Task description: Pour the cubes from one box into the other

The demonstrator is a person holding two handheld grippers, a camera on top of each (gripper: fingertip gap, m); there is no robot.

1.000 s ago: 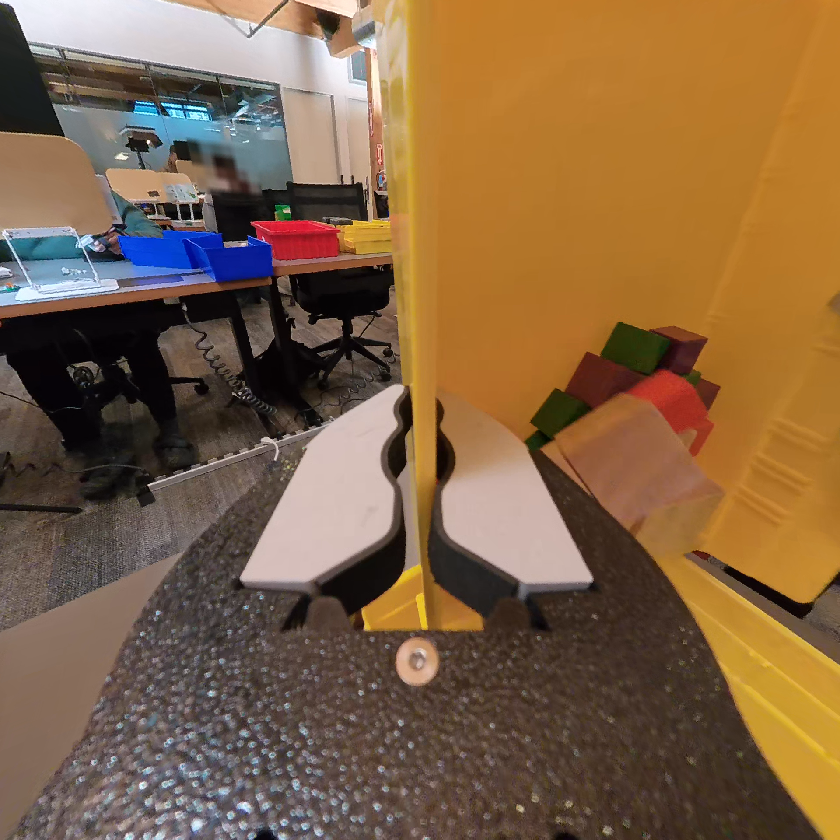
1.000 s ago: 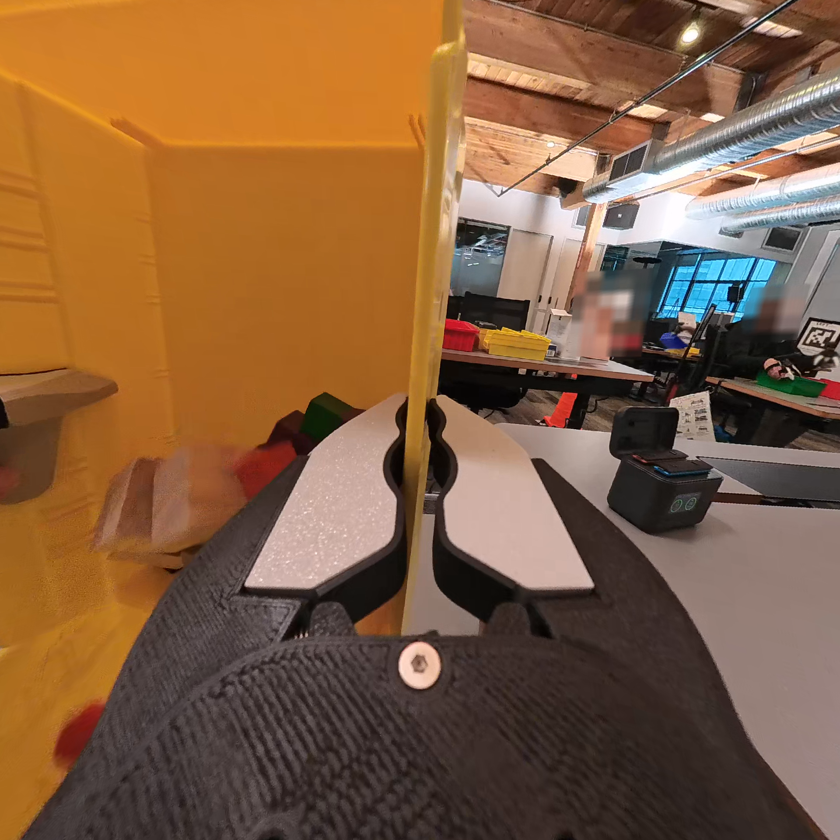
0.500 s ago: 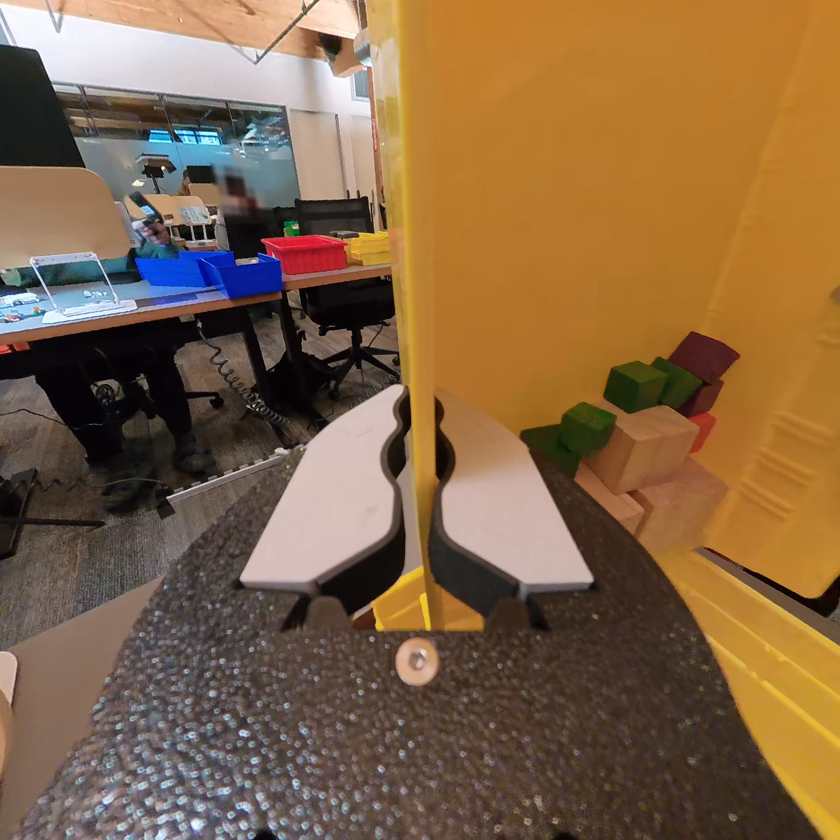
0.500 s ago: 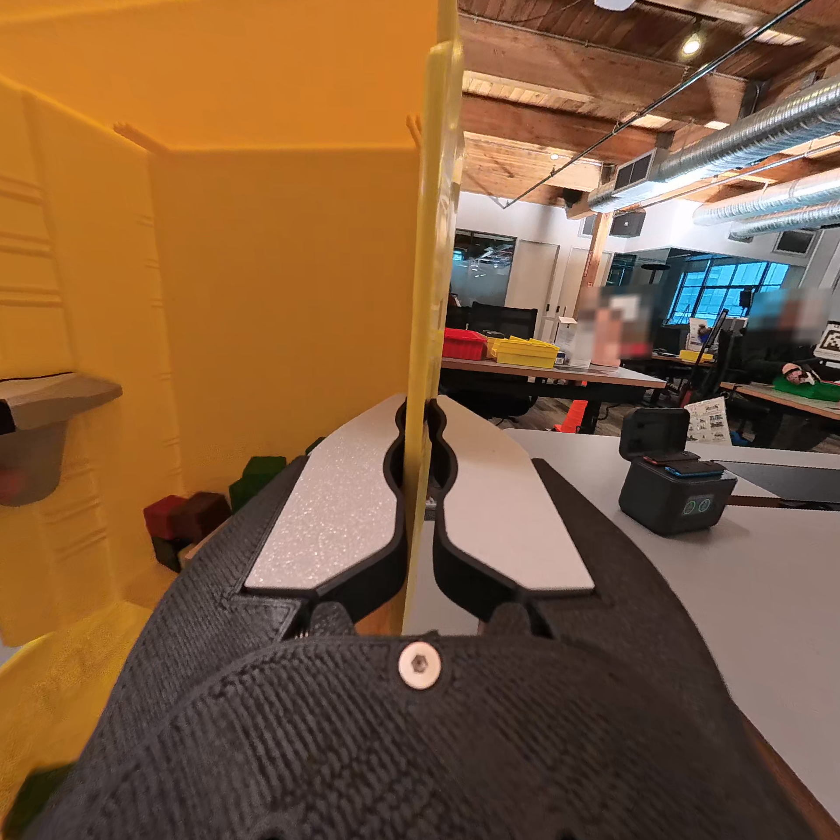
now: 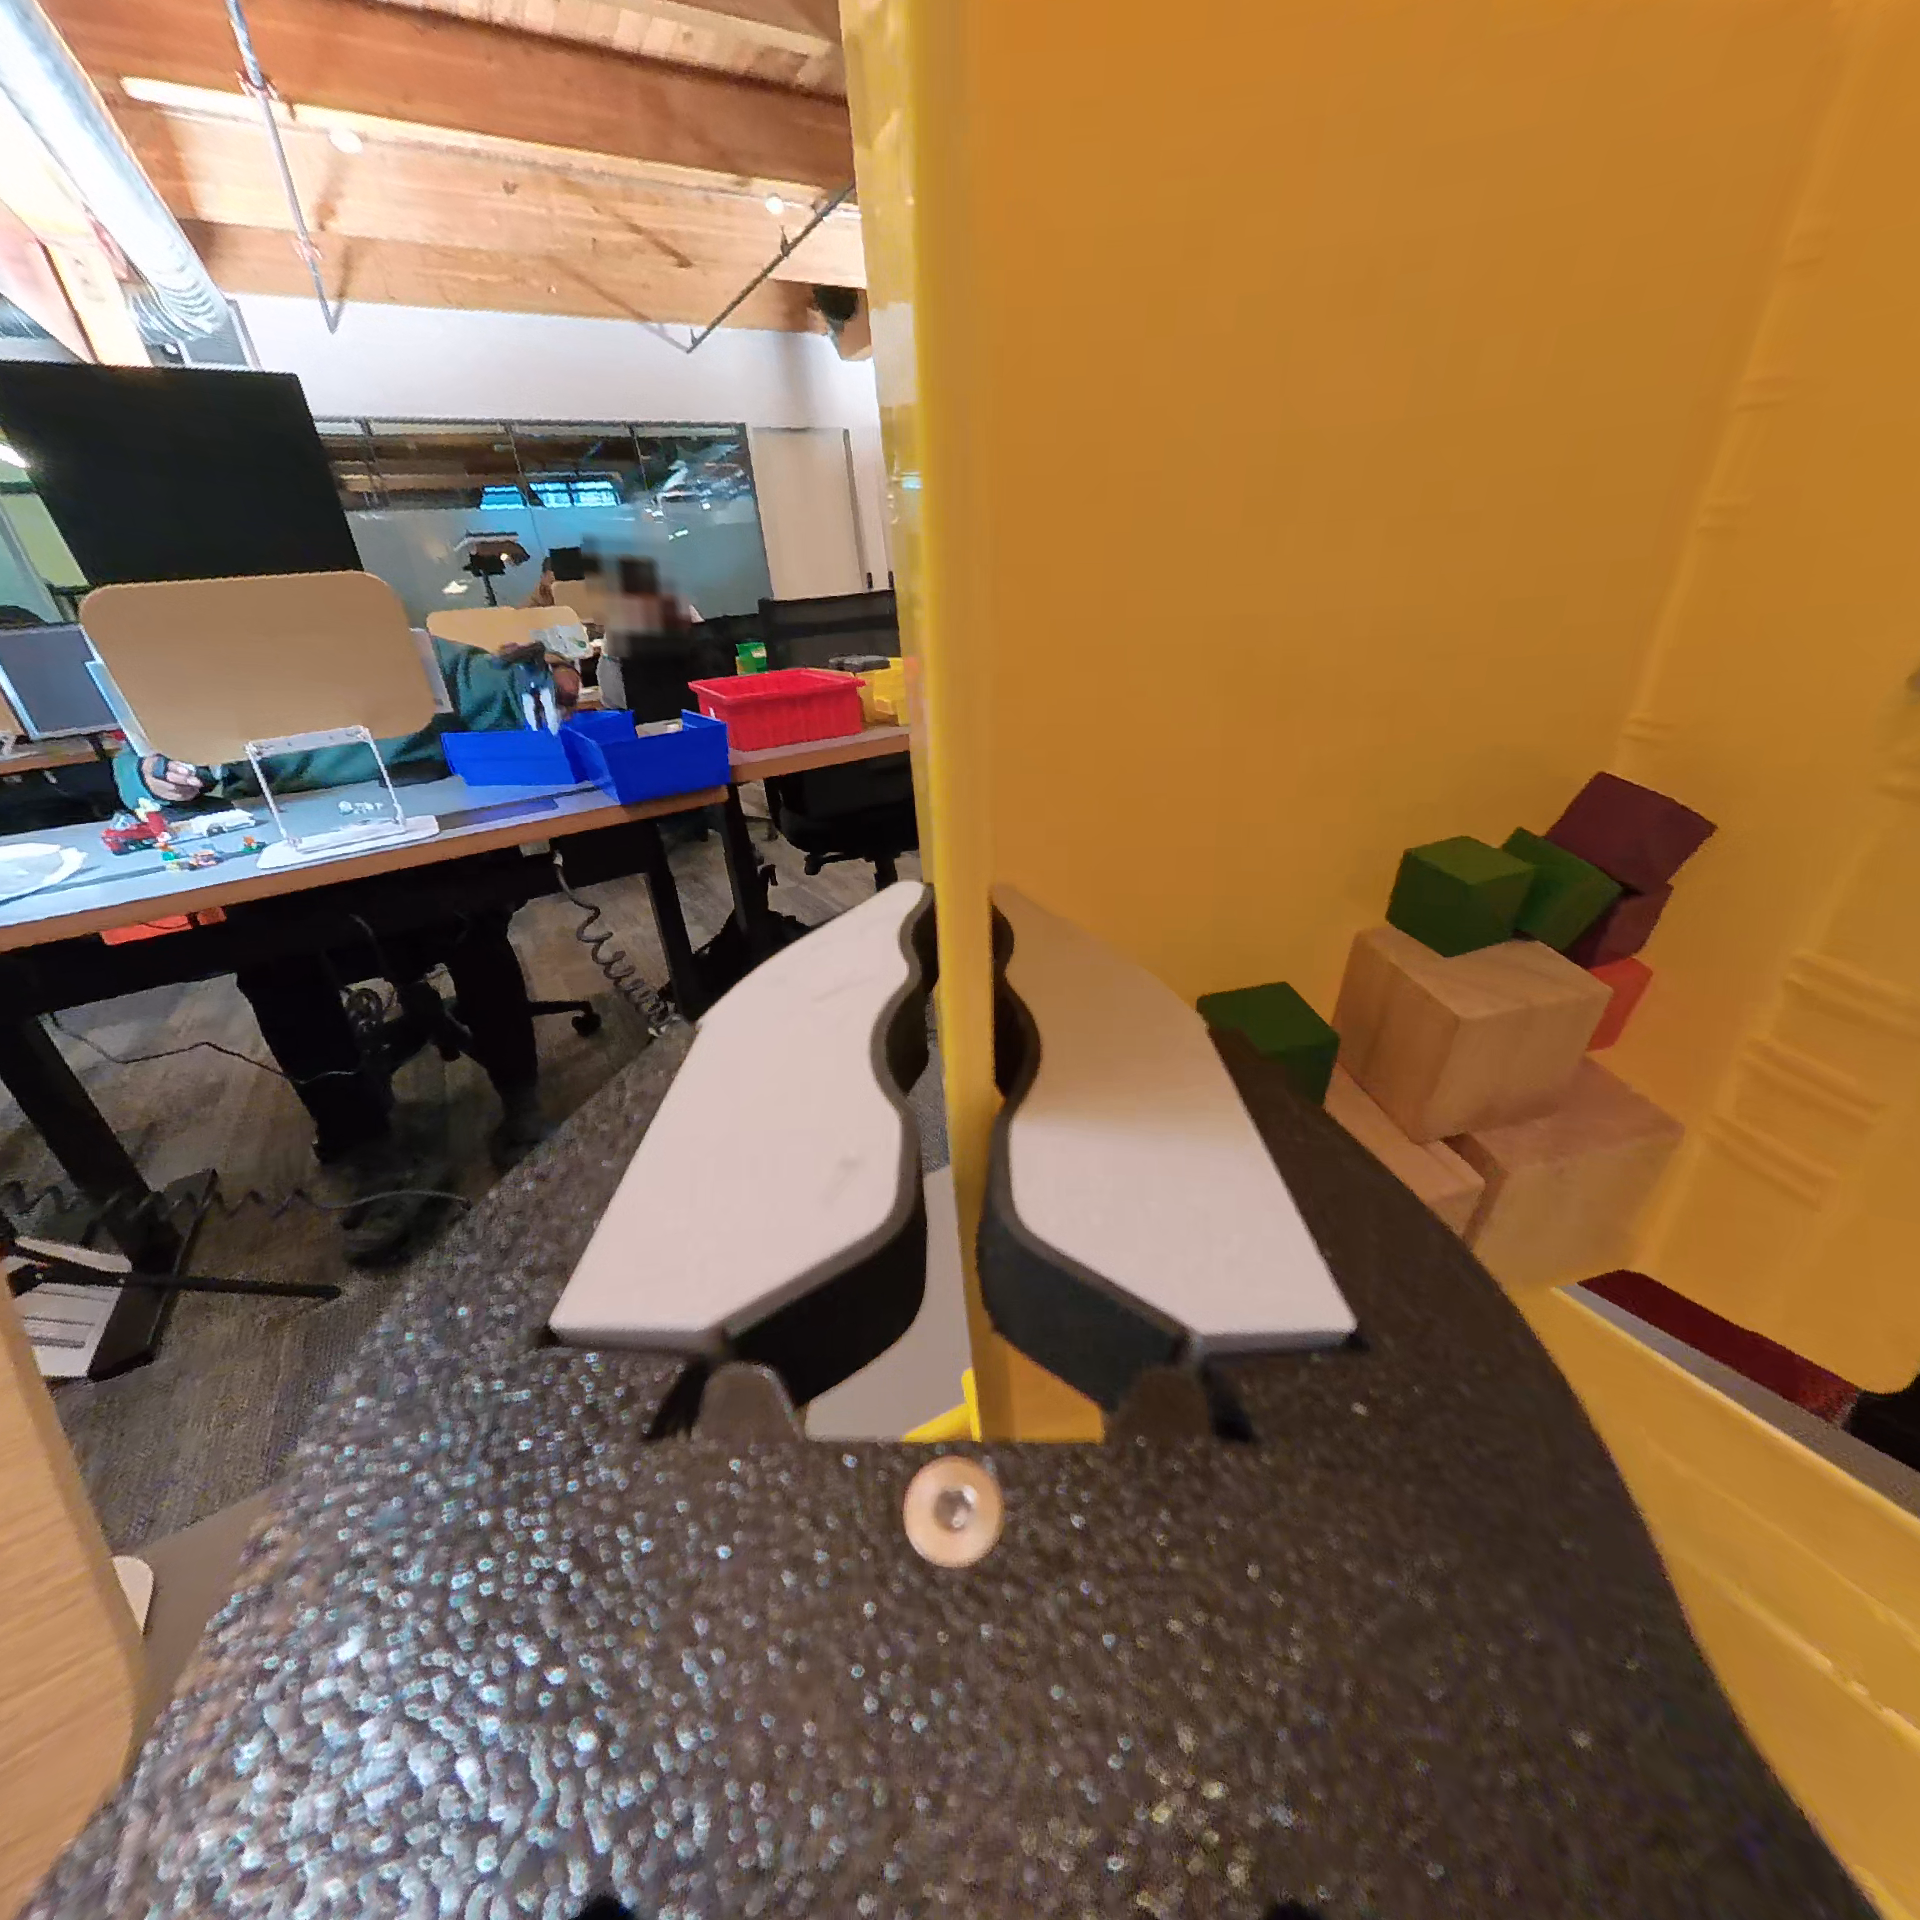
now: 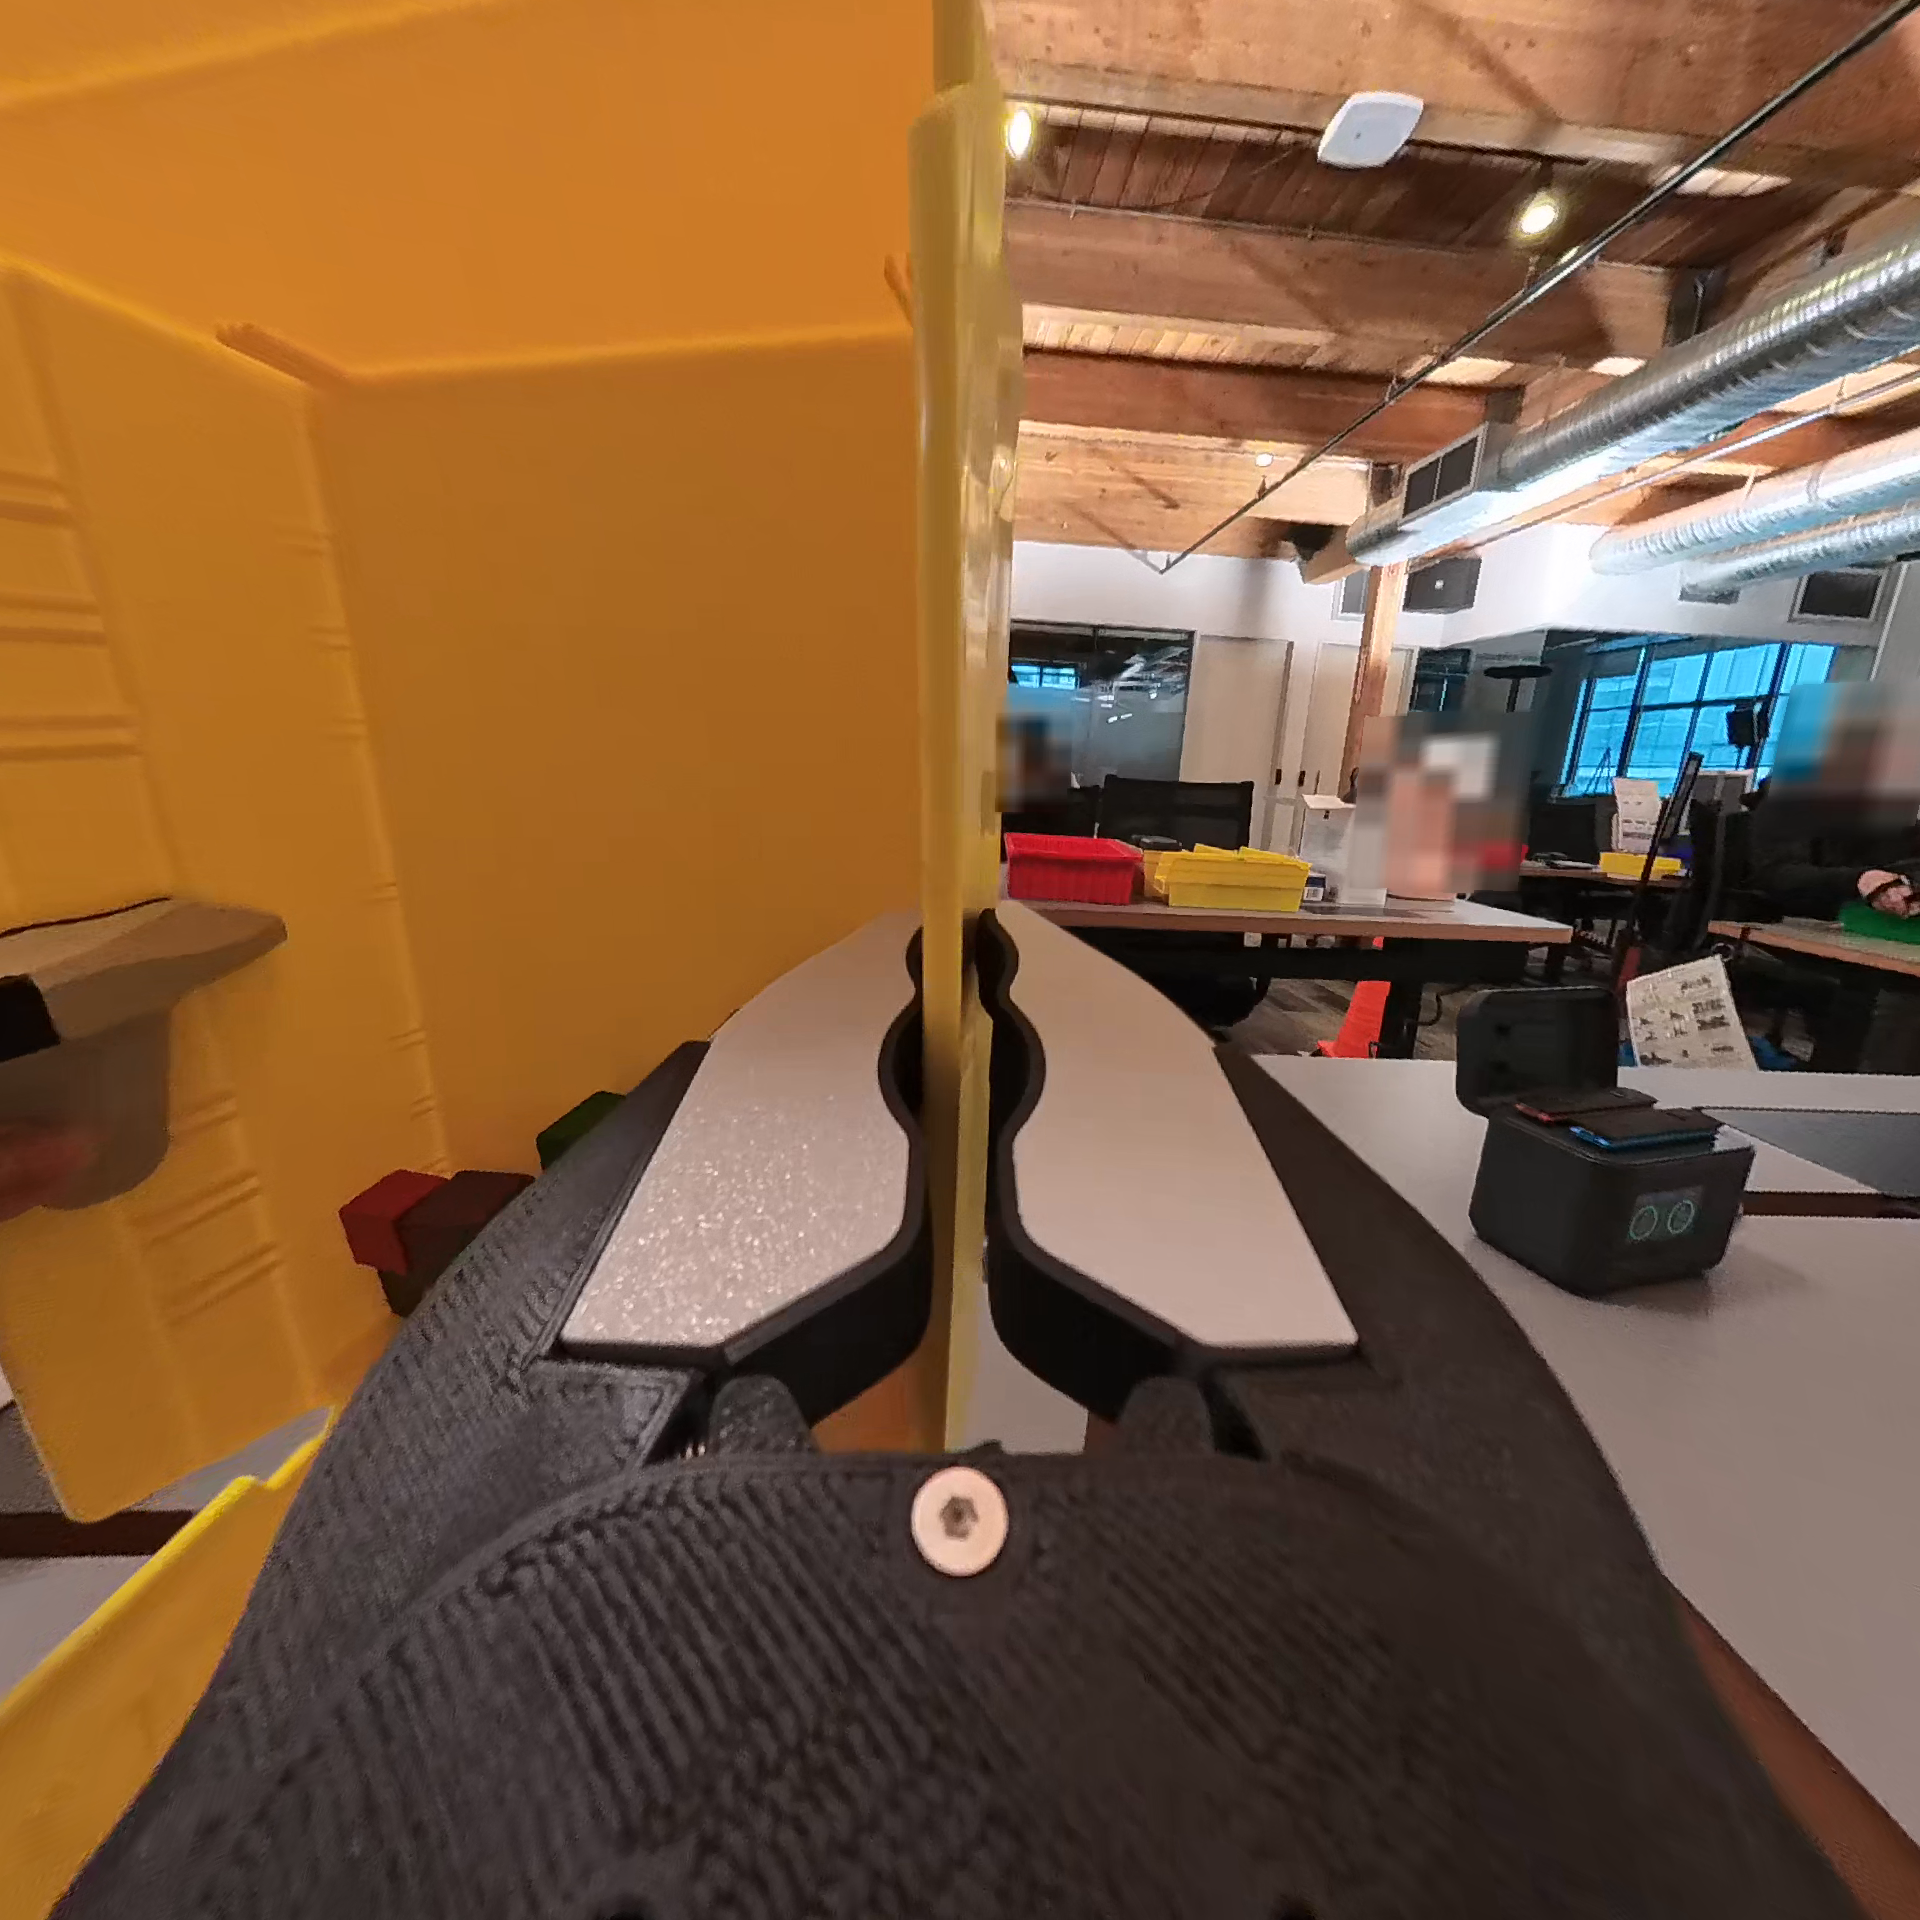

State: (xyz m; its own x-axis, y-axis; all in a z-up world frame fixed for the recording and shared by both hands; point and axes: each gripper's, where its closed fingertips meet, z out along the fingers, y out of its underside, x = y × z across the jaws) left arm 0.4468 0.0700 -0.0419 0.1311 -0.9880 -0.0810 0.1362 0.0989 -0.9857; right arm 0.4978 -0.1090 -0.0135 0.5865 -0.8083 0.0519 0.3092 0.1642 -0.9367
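Note:
My left gripper is shut on one side wall of a tilted yellow box. My right gripper is shut on the opposite wall of the same box. Inside, cubes lie piled in the low corner: two wooden cubes, green ones, a maroon one and a red one. The right wrist view shows red and maroon cubes beside my gripper body, and a finger of the left gripper on the far wall. The rim of a second yellow box lies below the tilted one and also shows in the right wrist view.
A black open case stands on the grey table to the right. Behind are desks with blue bins, a red bin and yellow bins, office chairs and seated people.
Loose cubes were tumbling through the box a second ago and now lie still in a pile in its corner. Both grippers have tipped upward with the box; more ceiling shows.

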